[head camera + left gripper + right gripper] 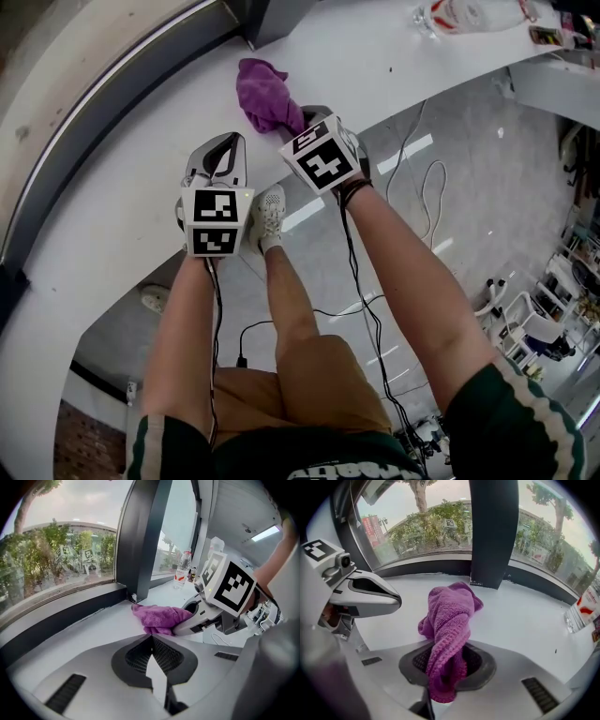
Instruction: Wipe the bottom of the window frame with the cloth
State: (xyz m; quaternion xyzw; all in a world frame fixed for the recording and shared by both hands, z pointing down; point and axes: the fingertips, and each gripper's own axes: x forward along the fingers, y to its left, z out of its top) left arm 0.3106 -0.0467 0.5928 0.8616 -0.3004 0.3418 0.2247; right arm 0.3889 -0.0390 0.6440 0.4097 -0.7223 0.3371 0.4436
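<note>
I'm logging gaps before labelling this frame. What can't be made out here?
- Right gripper view: where the right gripper pinches the purple fluffy cloth; the cloth's own folds cover the pads.
- Head view: the right gripper's fingertips, behind its marker cube.
- Right gripper view: the clear plastic bottle, cut off by the picture's edge; its label print is too small in the left gripper view.

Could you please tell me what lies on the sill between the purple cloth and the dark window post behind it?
Nothing. The head view shows only a short bare strip of white sill between the purple cloth and the dark window post.
</note>
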